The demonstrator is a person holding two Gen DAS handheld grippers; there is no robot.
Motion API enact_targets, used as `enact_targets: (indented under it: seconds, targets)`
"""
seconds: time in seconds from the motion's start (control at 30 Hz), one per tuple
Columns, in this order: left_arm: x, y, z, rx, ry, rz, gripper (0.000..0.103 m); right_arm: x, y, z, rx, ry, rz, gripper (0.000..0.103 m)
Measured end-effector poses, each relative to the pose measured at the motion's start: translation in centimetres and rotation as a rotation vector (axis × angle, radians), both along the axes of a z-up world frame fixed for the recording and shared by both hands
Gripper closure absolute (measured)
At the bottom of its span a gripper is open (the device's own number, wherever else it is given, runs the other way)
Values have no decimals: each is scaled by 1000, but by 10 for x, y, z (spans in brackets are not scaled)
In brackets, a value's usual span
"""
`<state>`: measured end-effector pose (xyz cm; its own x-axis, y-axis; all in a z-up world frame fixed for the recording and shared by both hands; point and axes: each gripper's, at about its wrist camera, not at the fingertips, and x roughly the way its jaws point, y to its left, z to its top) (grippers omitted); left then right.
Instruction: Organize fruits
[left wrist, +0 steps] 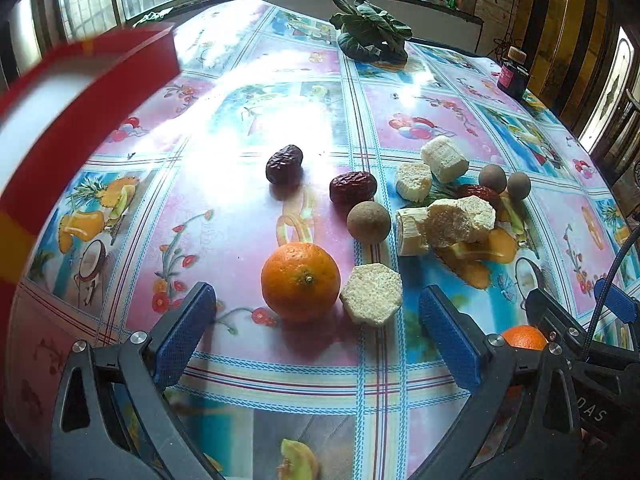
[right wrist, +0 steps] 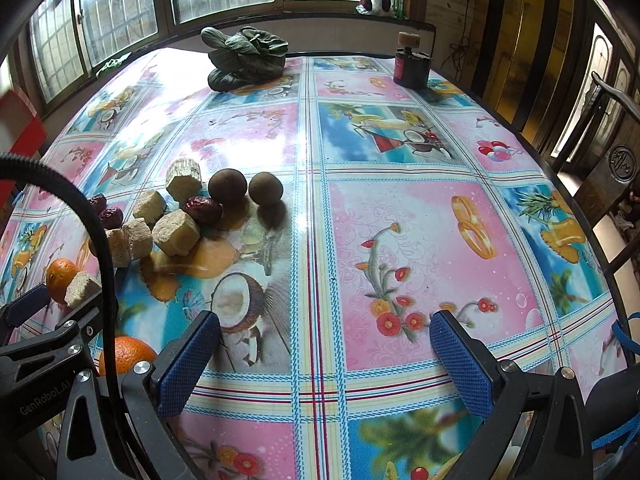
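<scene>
Red box (left wrist: 80,92): far left edge of the table, well apart from the fruit.
Left gripper (left wrist: 316,332): jaws spread wide, nothing between the pads, above the tablecloth (left wrist: 256,128).
Orange (left wrist: 300,280): just ahead of the left gripper, touching a pale cut chunk (left wrist: 372,294).
Red dates (left wrist: 353,187): two beyond the orange, apart from each other.
Round brown fruits (right wrist: 227,186): beside the pile of chunks.
Second orange (right wrist: 126,354): between the grippers.
Right gripper (right wrist: 326,360): jaws wide, empty, over bare cloth.

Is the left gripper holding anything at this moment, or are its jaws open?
Open and empty. The left gripper has its blue pads spread wide; the orange sits on the table just ahead, touched by neither.
</scene>
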<state>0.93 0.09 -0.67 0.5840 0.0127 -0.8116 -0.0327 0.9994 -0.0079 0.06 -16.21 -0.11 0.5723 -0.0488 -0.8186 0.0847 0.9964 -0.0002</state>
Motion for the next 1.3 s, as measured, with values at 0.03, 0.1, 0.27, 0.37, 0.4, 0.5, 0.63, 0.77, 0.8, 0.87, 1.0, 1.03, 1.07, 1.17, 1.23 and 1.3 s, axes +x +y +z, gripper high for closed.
enact_targets:
  seconds: [0.03,0.1,0.27,0.37,0.4,0.5,0.63,0.77,0.8,0.87,1.0,1.03,1.07,1.17,1.23,1.3]
  targets:
    - [0,0,0,0,0,0,1,0,0,0,0,0,0,0]
    - [0,0,0,0,0,0,1,0,0,0,0,0,0,0]
    - [0,2,-5,0,0,0,1,0,0,0,0,0,0,0]
    - [-1,2,-5,0,0,0,1,0,0,0,0,0,0,0]
    - [0,2,-5,0,0,0,1,0,0,0,0,0,0,0]
    - [0,2,-5,0,0,0,1,0,0,0,0,0,0,0]
    - [0,2,-6,0,0,0,1,0,0,0,0,-1,0,0]
    - [0,2,-5,0,0,0,1,0,0,0,0,-1,0,0]
    - [1,2,-5,0,0,0,1,0,0,0,0,-1,0,0]
    - [0,2,-5,0,0,0,1,0,0,0,0,-1,0,0]
    - [1,2,-6,0,0,0,1,0,0,0,-1,-1,0,0]
    - [1,2,-5,0,0,0,1,0,0,0,-1,-1,0,0]
    - [0,2,-5,0,0,0,1,0,0,0,-1,-1,0,0]
    - [0,2,-5,0,0,0,1,0,0,0,-1,-1,0,0]
    - [0,2,-5,0,0,0,1,0,0,0,-1,-1,0,0]
    - [1,2,-6,0,0,0,1,0,0,0,-1,-1,0,0]
